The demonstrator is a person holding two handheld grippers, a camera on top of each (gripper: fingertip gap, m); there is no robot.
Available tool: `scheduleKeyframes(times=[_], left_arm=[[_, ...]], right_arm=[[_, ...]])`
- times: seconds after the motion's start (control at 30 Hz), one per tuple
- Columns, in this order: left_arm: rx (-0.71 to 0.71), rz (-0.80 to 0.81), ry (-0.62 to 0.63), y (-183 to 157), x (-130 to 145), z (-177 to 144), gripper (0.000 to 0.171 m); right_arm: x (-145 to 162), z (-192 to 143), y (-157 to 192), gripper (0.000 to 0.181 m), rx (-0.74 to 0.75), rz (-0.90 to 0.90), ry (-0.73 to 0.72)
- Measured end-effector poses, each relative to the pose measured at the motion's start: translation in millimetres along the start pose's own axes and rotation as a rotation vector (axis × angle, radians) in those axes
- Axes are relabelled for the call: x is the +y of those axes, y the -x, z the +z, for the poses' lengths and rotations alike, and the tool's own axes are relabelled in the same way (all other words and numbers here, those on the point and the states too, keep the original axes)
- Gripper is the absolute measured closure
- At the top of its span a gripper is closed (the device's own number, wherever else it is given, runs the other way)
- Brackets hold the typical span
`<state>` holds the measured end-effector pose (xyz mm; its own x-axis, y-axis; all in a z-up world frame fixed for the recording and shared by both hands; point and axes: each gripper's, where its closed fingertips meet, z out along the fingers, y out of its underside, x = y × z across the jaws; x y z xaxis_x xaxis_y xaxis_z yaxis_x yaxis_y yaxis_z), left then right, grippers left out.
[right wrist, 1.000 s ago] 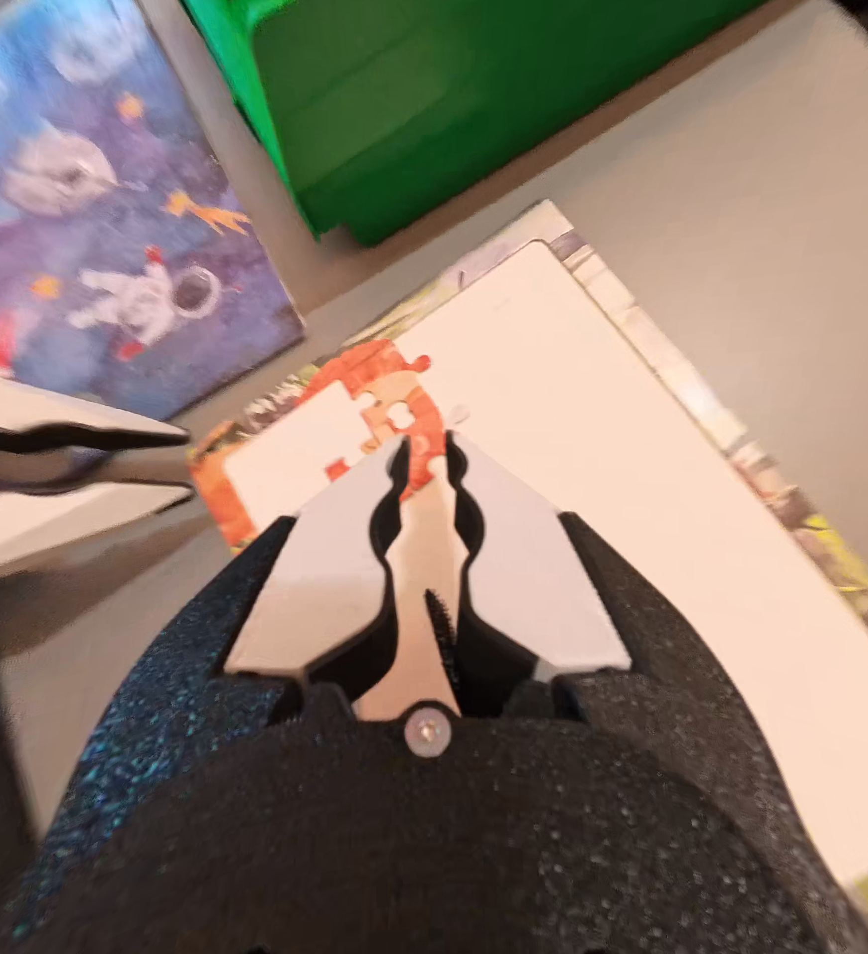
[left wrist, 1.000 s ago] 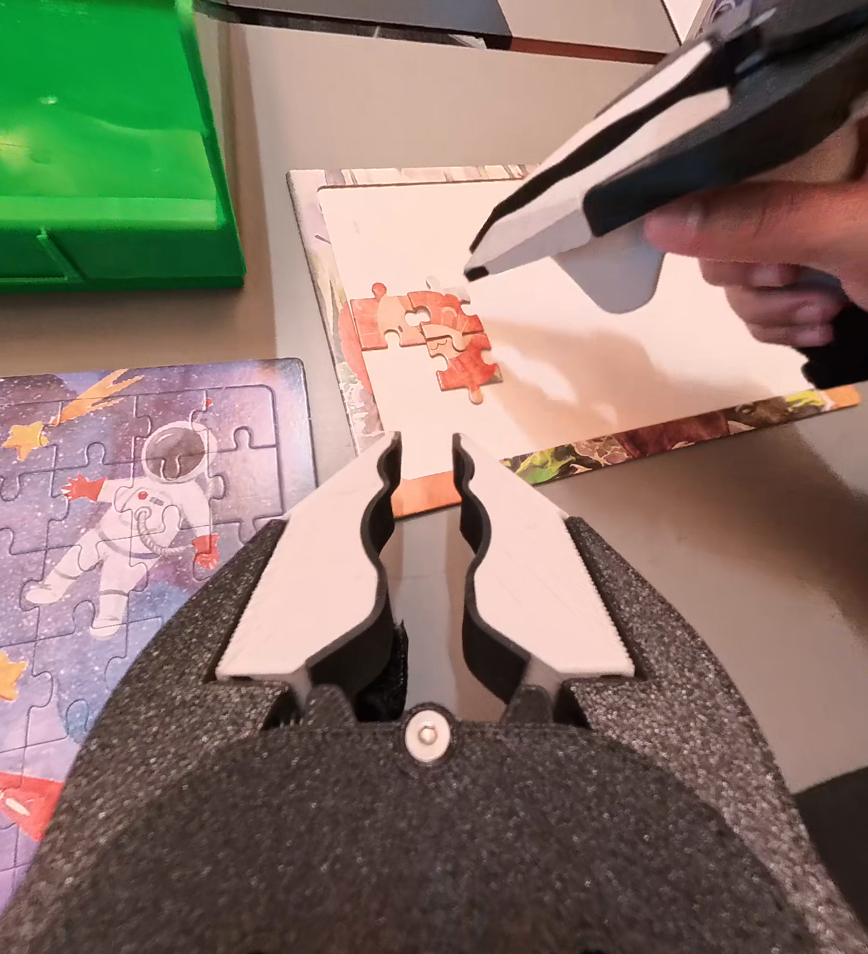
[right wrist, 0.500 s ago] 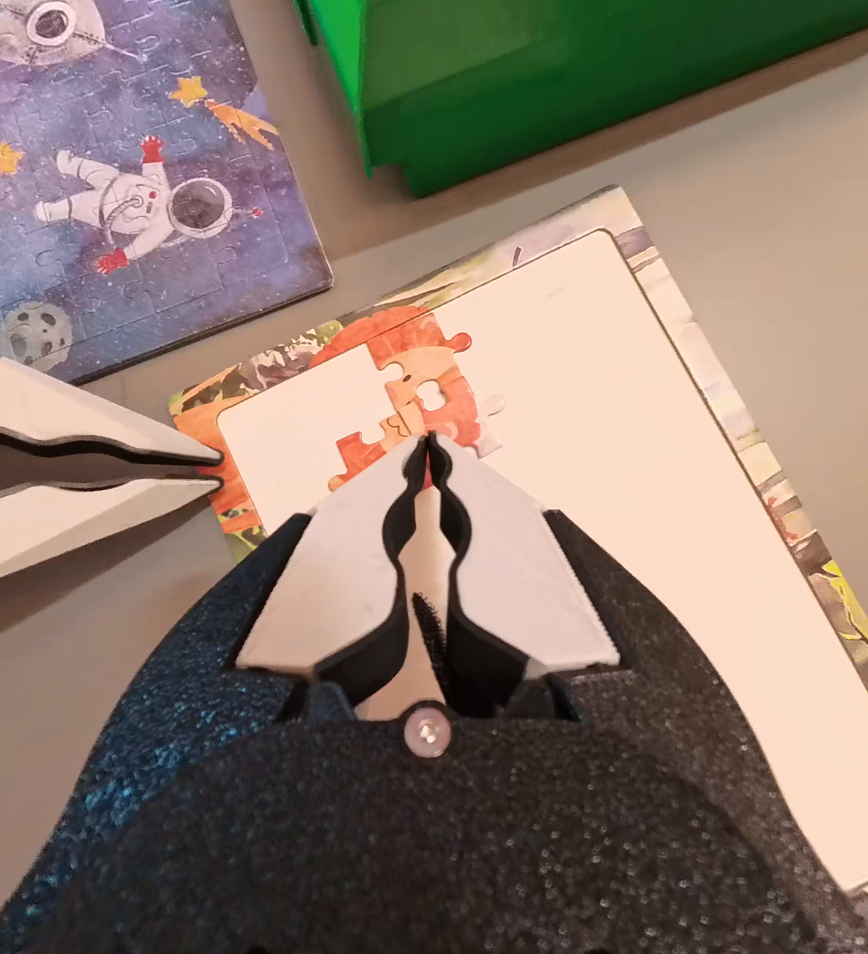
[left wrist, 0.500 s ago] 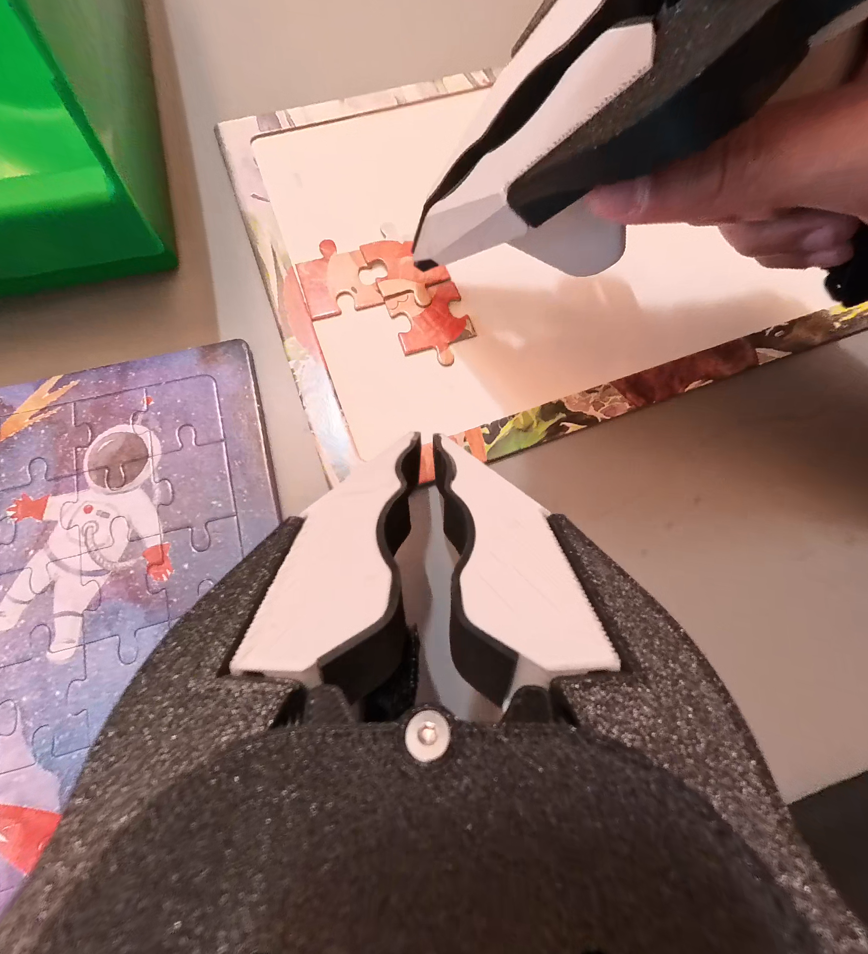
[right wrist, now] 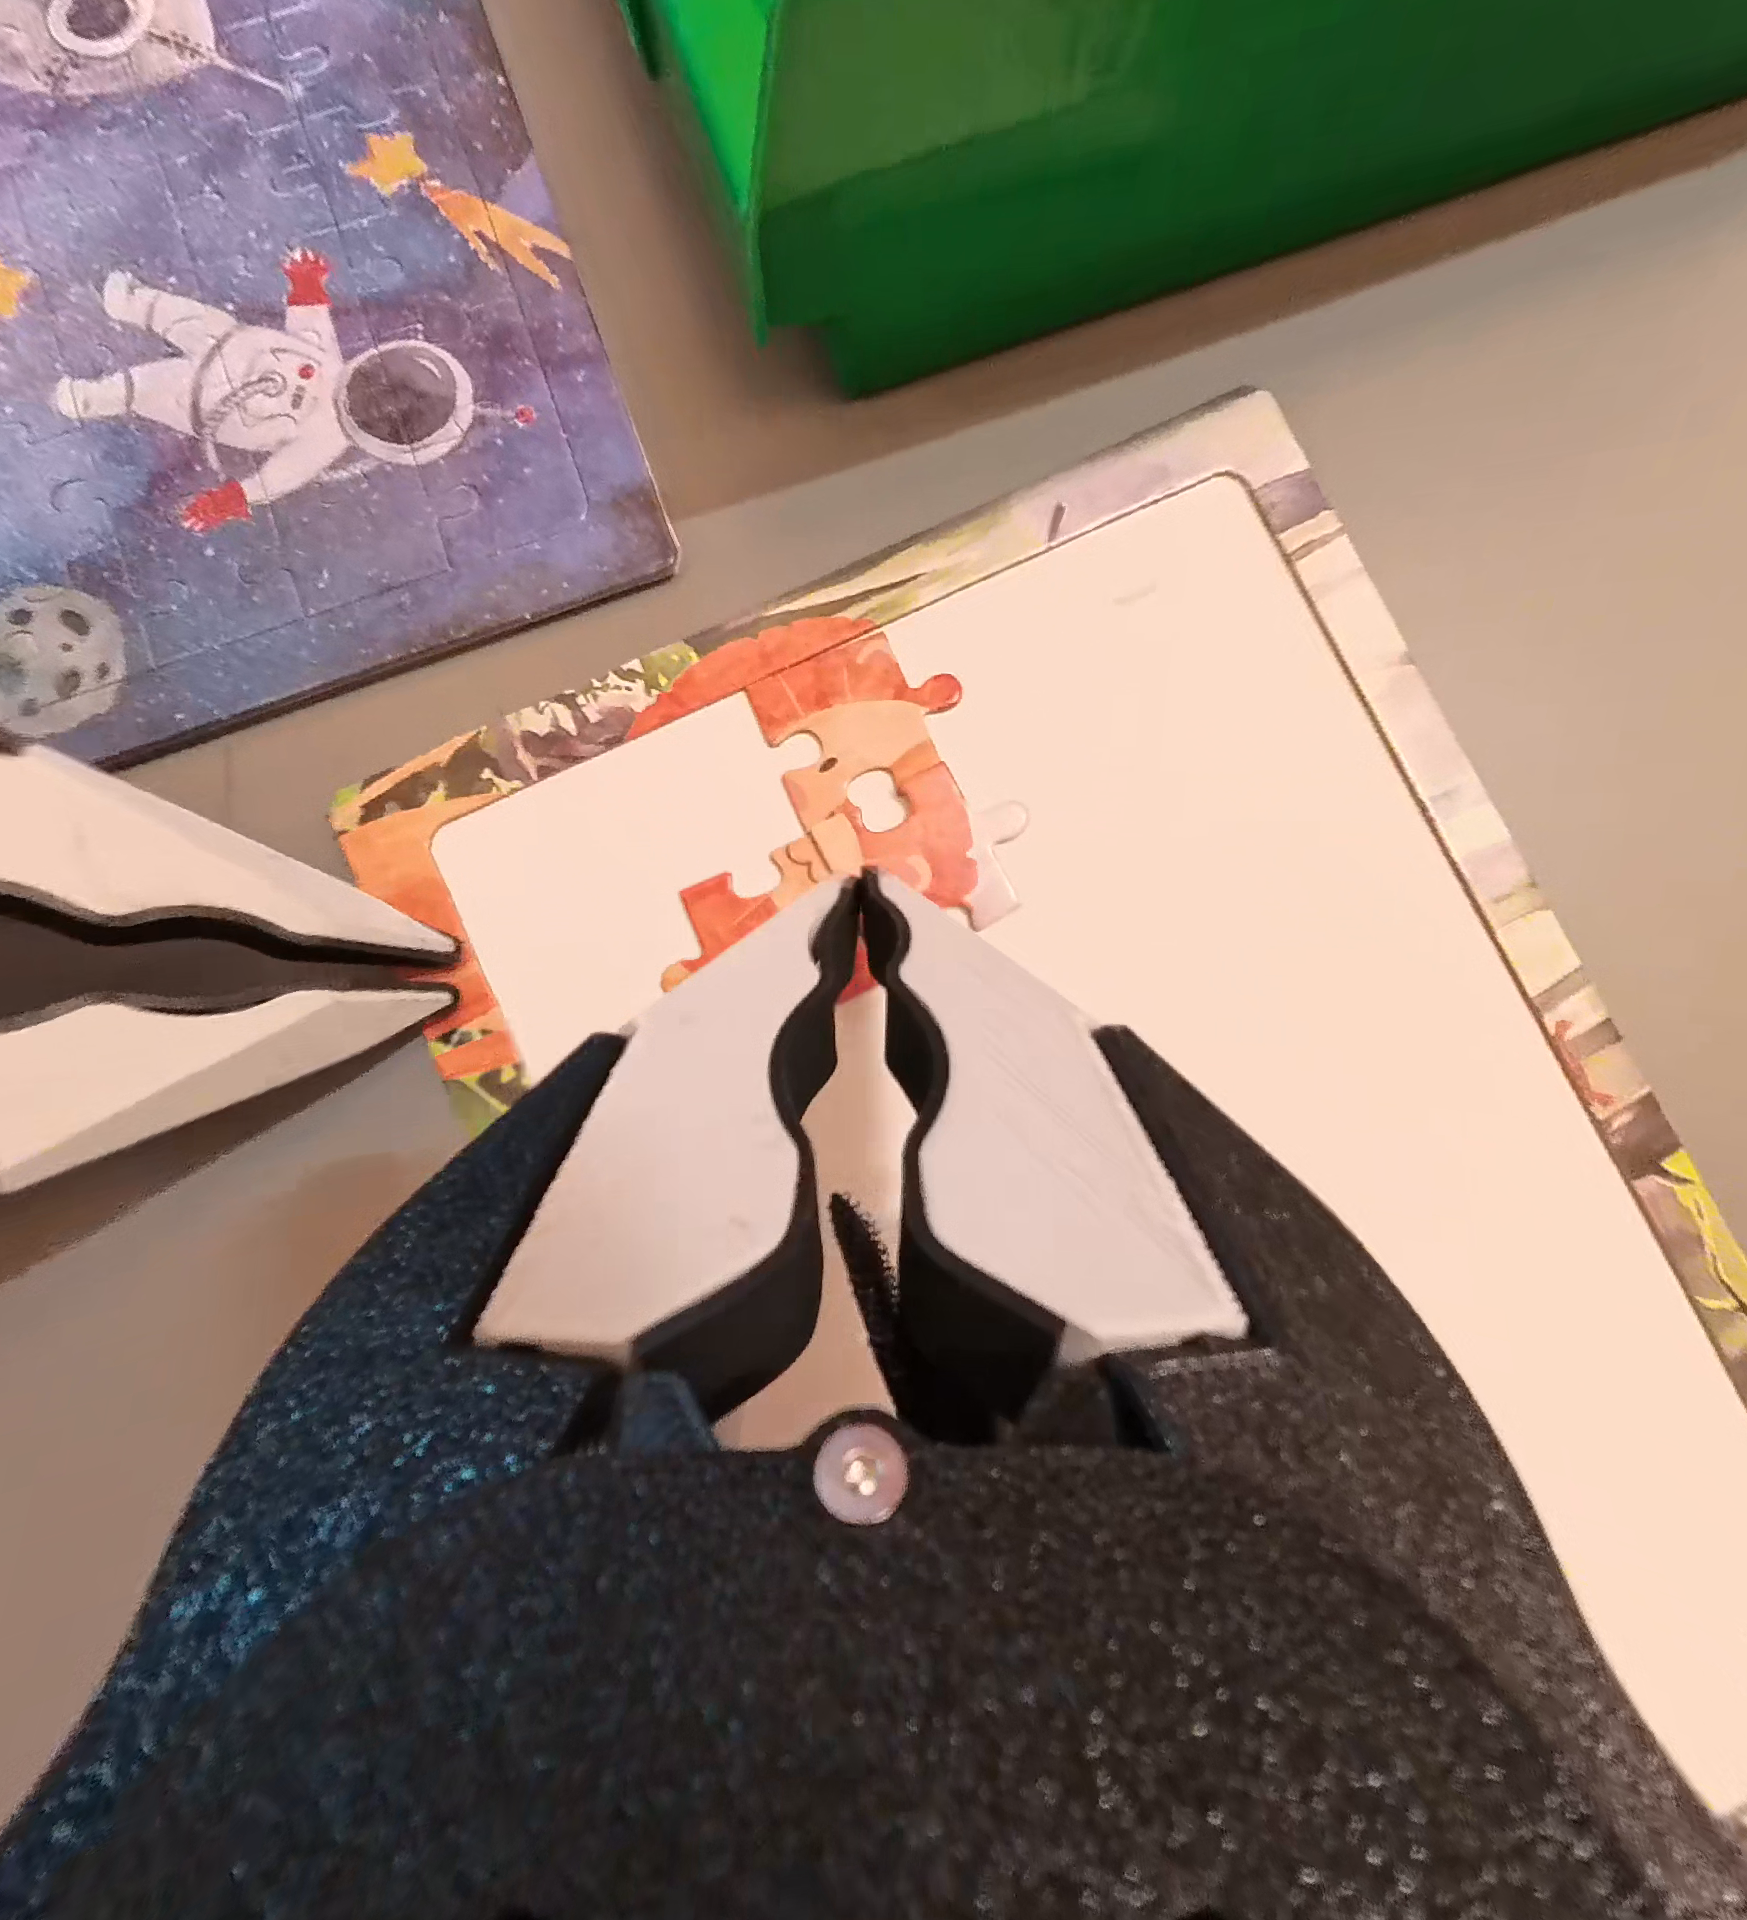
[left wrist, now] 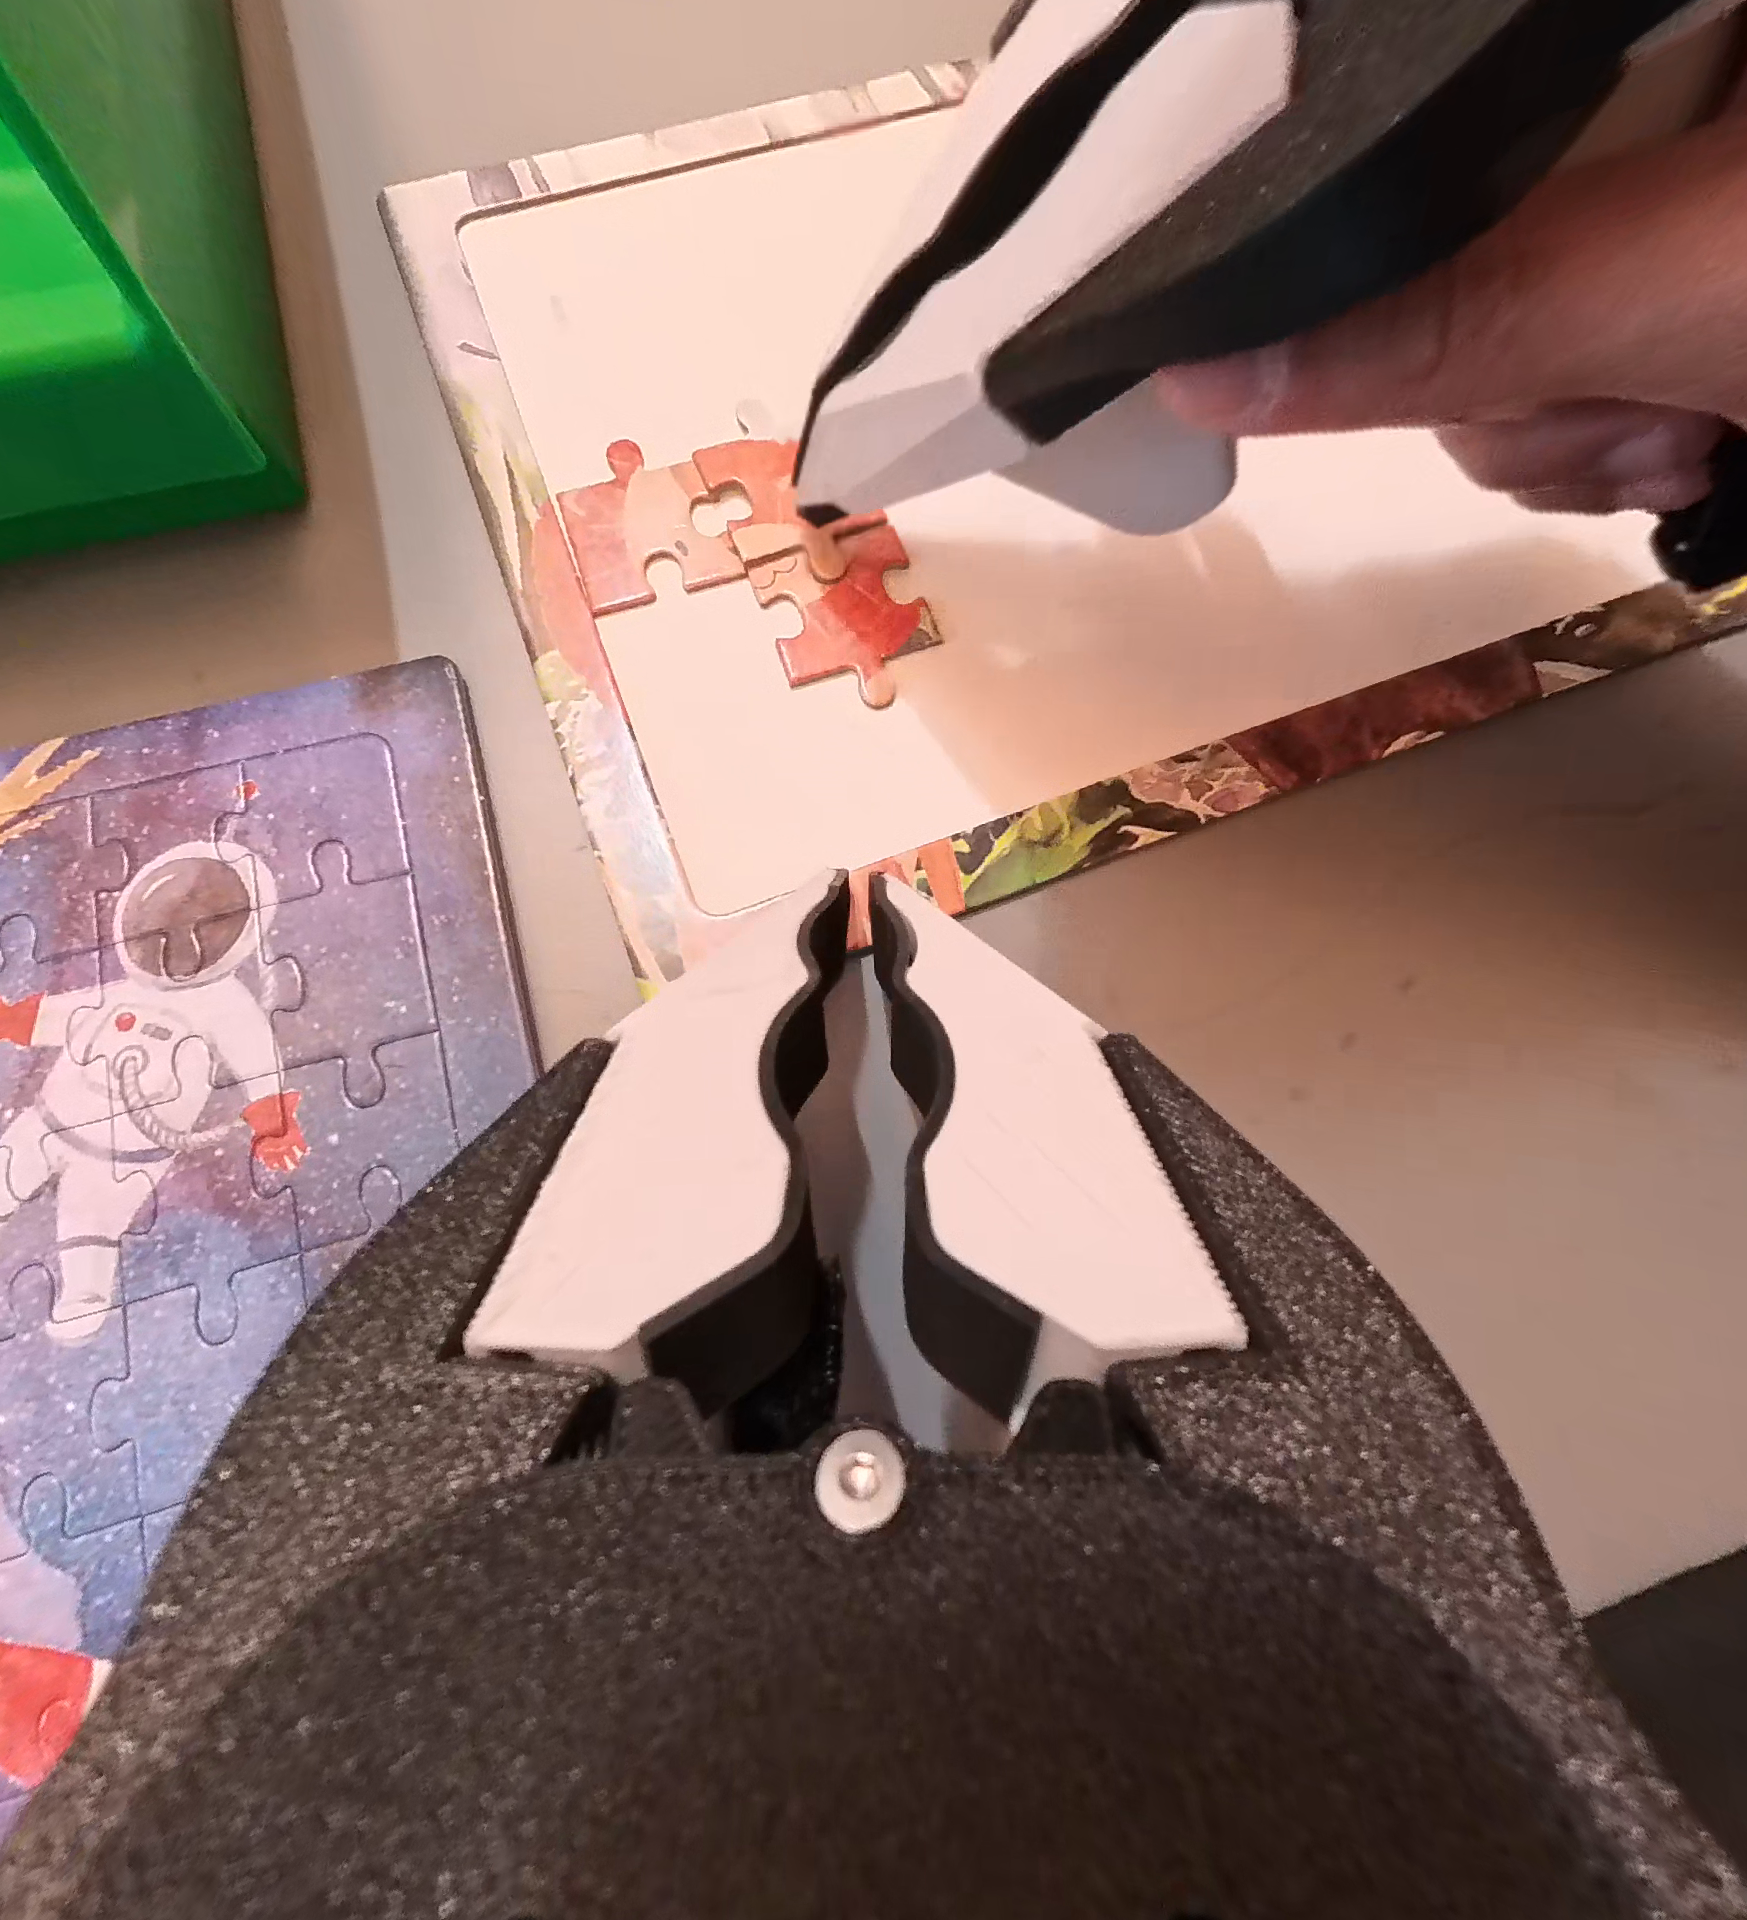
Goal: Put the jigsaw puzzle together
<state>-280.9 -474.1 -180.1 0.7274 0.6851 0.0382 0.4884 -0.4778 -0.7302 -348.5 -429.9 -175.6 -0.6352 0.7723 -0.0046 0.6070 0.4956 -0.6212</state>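
Observation:
A puzzle tray (left wrist: 1056,727) with a white inset and an illustrated border lies on the table. It also shows in the right wrist view (right wrist: 1212,1039). A small cluster of joined orange puzzle pieces (left wrist: 640,540) sits near the tray's left border, also seen in the right wrist view (right wrist: 848,717). My right gripper (right wrist: 864,883) is shut, its tips down on the cluster's upper right piece. It reaches in from the top right in the left wrist view (left wrist: 809,494). My left gripper (left wrist: 856,894) is shut and empty at the tray's near left corner, also seen in the right wrist view (right wrist: 453,971).
A finished astronaut puzzle (left wrist: 173,1039) lies left of the tray, also in the right wrist view (right wrist: 225,364). A green bin (left wrist: 69,312) stands beyond it, also in the right wrist view (right wrist: 1264,156). A hand (left wrist: 1575,343) holds the right gripper. Bare table lies right of the tray. The gap from one gripper's tips to the other's is roughly 8 cm.
My left gripper has closed and moved up to the tray's corner. My right gripper has closed and come down onto the orange pieces.

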Motion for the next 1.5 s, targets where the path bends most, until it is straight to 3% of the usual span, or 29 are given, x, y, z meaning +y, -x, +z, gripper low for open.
scheduleKeyframes(times=[0.5, 0.63, 0.73, 1.0, 1.1, 1.17, 1.27, 1.33, 1.43, 1.5], left_arm=[[0.003, -0.009, -0.001, 0.0, 0.3, 0.0, 0.169], [0.004, -0.012, -0.001, 0.0, 0.3, 0.0, 0.169], [0.004, -0.013, -0.002, 0.0, 0.3, 0.0, 0.169], [0.009, -0.023, -0.003, 0.0, 0.3, 0.0, 0.169], [0.008, -0.023, -0.003, -0.2, 0.3, 0.0, 0.169], [0.006, -0.020, -0.003, -0.2, 0.3, 0.0, 0.169], [0.006, -0.020, -0.003, -0.3, 0.2, 0.0, 0.169], [0.008, -0.022, -0.003, -0.2, 0.2, 0.0, 0.169], [0.008, -0.021, -0.003, -0.3, 0.2, -0.1, 0.169], [0.008, -0.021, -0.004, -0.2, 0.2, -0.1, 0.169]], right_arm=[[6.3, 1.9, -16.2, 0.179, 0.010, 0.076, 0.004], [2.6, -6.8, 19.6, 0.181, -0.122, -0.079, -0.036], [6.6, -1.2, 26.8, 0.181, -0.098, -0.161, -0.004], [22.4, -9.0, 51.4, 0.181, -0.266, -0.112, 0.071], [19.3, -9.8, 40.4, 0.181, -0.216, -0.107, 0.042], [12.9, -10.5, 30.5, 0.175, -0.196, -0.065, 0.005], [0.8, -9.8, 2.0, 0.152, -0.061, -0.033, -0.069], [-3.5, -6.7, 4.7, 0.132, -0.093, -0.049, -0.104], [0.7, 2.4, 15.0, 0.121, -0.169, -0.040, -0.073], [4.0, 6.5, 7.6, 0.127, -0.102, -0.076, -0.063]])
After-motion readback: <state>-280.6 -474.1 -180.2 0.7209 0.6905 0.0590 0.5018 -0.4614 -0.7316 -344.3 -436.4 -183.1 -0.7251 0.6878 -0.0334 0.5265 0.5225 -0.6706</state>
